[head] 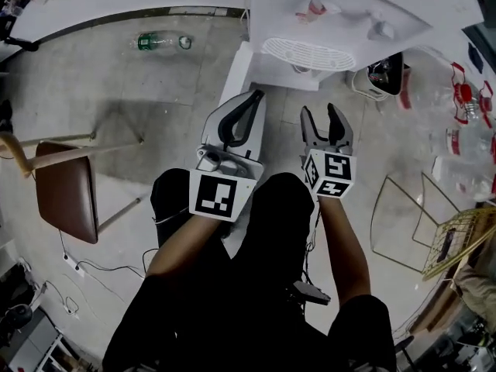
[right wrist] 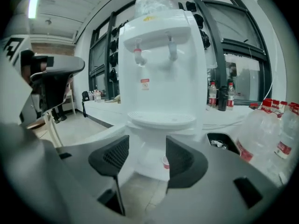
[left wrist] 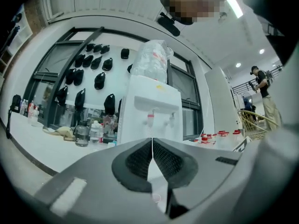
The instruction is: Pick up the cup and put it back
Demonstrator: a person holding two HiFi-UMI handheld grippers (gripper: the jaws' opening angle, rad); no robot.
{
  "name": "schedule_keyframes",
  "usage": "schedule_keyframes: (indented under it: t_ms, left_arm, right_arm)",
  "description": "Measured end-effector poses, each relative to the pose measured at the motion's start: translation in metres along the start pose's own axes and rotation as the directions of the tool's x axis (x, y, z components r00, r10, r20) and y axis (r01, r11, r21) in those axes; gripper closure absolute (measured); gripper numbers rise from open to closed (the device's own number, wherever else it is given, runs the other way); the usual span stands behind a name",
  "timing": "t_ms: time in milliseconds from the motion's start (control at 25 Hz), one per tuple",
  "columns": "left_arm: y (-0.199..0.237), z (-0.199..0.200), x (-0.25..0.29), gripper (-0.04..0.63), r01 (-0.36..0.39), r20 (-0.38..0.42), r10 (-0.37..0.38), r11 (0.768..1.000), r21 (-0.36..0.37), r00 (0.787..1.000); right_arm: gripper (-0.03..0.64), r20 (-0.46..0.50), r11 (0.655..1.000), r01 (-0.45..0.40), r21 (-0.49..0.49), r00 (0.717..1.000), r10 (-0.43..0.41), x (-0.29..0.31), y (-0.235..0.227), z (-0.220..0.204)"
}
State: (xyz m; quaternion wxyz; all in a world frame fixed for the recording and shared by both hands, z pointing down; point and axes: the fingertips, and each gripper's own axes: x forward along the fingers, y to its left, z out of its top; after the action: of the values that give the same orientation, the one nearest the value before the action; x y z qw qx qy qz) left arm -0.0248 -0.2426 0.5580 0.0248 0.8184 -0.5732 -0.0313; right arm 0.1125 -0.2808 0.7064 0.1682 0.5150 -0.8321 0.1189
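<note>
Cup (right wrist: pixel 165 162), small, white with a red band, stands on the low ledge of the white plastic water dispenser (right wrist: pixel 161 55), beneath its slotted drip tray (right wrist: pixel 161 119). Left gripper (left wrist: pixel 152 139): black ridged jaws pressed together; right gripper (right wrist: pixel 147 143): jaws spread, well apart from the cup. Pale mottled floor (head: pixel 155 99), long white desk (left wrist: pixel 42 146).

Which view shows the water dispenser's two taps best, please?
The right gripper view: the taps face the camera, close and unblocked. The left gripper view shows them smaller and farther off. The head view looks steeply down on the water dispenser, so they appear tiny.
</note>
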Motion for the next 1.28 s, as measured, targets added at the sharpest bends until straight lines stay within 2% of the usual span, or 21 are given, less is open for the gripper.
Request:
schedule_keyframes:
  t_ms: [200, 400, 560, 720, 880, 1280]
  left_arm:
    - [-0.007, -0.040, 0.010, 0.584, 0.049, 0.008, -0.049, 0.999, -0.009, 0.999]
    - [-0.001, -0.053, 0.012, 0.584, 0.025, 0.032, -0.024, 0.999, -0.040, 0.999]
    - [-0.001, -0.058, 0.012, 0.584, 0.024, 0.035, -0.023, 1.000, -0.021, 0.999]
    - [0.004, -0.068, 0.010, 0.584, 0.046, 0.019, -0.044, 0.993, -0.106, 0.999]
    - [0.012, -0.080, 0.012, 0.584, 0.043, 0.015, -0.041, 0.983, -0.176, 0.999]
    - [0.017, -0.094, 0.020, 0.584, 0.059, -0.022, -0.063, 0.986, -0.156, 0.998]
  right_arm:
    - [0.376, 0.042, 1.000, 0.001, 0.021, 0.999, -0.002, 0.040, -0.009, -0.043]
    - [0.364, 0.024, 0.999, 0.025, 0.034, 0.999, -0.026, 0.071, -0.017, -0.070]
    - [0.359, -0.003, 0.997, 0.059, 0.045, 0.998, -0.059, 0.093, -0.026, -0.085]
    - [0.352, -0.016, 0.996, 0.080, 0.041, 0.997, -0.079, 0.116, -0.036, -0.099]
    - [0.344, -0.058, 0.993, 0.104, 0.047, 0.993, -0.101, 0.139, -0.046, -0.120]
    - [0.324, -0.196, 0.992, 0.114, 0.059, 0.975, -0.101, 0.209, -0.065, -0.178]
